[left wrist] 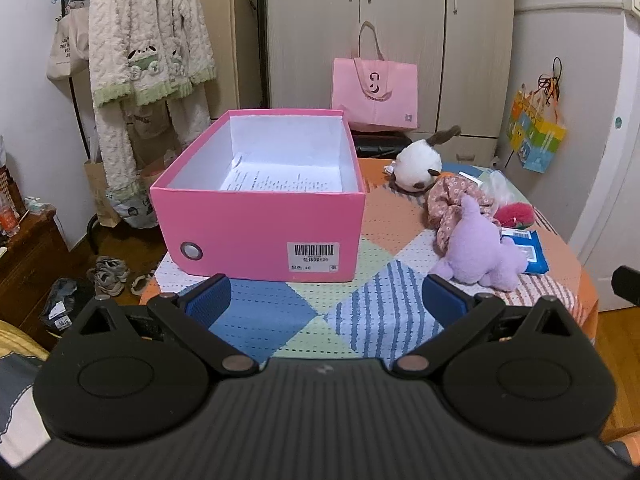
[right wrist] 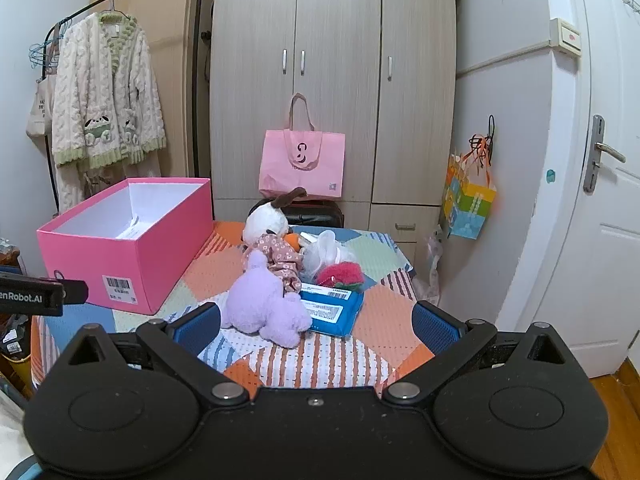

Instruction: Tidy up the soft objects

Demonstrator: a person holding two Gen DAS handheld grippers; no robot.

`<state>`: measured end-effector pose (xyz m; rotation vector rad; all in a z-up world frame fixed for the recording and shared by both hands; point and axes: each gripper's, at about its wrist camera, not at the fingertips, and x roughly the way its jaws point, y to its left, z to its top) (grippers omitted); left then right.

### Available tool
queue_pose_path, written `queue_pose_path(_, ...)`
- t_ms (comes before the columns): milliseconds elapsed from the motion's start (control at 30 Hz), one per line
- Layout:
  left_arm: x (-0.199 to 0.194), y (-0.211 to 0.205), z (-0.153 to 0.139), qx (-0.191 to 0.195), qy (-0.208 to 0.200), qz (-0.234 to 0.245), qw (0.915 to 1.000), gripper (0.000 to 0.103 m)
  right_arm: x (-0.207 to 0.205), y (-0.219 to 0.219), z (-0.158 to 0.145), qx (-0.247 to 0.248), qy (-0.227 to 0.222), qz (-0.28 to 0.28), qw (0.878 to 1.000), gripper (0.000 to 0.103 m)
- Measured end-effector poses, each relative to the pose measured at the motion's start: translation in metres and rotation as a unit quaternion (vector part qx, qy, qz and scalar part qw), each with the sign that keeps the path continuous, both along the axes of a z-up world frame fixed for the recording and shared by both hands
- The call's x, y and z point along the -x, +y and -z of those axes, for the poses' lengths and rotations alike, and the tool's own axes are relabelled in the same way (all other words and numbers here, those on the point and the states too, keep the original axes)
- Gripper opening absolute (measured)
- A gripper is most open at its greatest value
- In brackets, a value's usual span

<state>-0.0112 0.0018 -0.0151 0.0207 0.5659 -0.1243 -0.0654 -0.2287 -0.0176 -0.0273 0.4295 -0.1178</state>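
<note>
An open pink box (left wrist: 264,224) holding only a paper sheet stands on the patchwork table (left wrist: 304,312); it also shows in the right wrist view (right wrist: 132,264). A purple plush (left wrist: 480,252) (right wrist: 264,304) lies to its right, with a floral cloth doll (left wrist: 452,200) (right wrist: 282,260), a white and brown plush (left wrist: 418,162) (right wrist: 266,220) and a red fluffy item (left wrist: 516,214) (right wrist: 340,274) behind it. My left gripper (left wrist: 326,300) is open and empty just before the box. My right gripper (right wrist: 316,330) is open and empty, close before the purple plush.
A blue wipes pack (right wrist: 332,308) lies under the purple plush's side, and a clear plastic bag (right wrist: 328,254) behind. A pink tote (right wrist: 302,164) leans on the wardrobe. A clothes rack with a fleece robe (right wrist: 104,100) stands left. The door (right wrist: 592,200) is at right.
</note>
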Motion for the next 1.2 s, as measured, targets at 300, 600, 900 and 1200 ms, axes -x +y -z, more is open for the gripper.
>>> queue_pose_path(300, 0.007, 0.003, 0.006, -0.001, -0.042, -0.015, 0.999, 0.103, 0.0, 0.002, 0.006, 0.003, 0.003, 0.005, 1.0, 0.103)
queue_pose_path(600, 0.01, 0.005, 0.012, 0.001, -0.068, -0.003, 0.9976, 0.103, -0.003, 0.005, 0.015, 0.009, 0.015, 0.008, 1.0, 0.103)
queue_pose_path(900, 0.014, 0.004, 0.016, 0.003, -0.085, 0.008, 0.9963, 0.103, -0.004, 0.005, 0.02, 0.009, 0.019, 0.012, 1.0, 0.103)
queue_pose_path(1200, 0.009, 0.002, 0.019, -0.003, -0.077, 0.005, 0.997, 0.103, -0.008, 0.003, 0.022, 0.006, 0.022, 0.011, 1.0, 0.103)
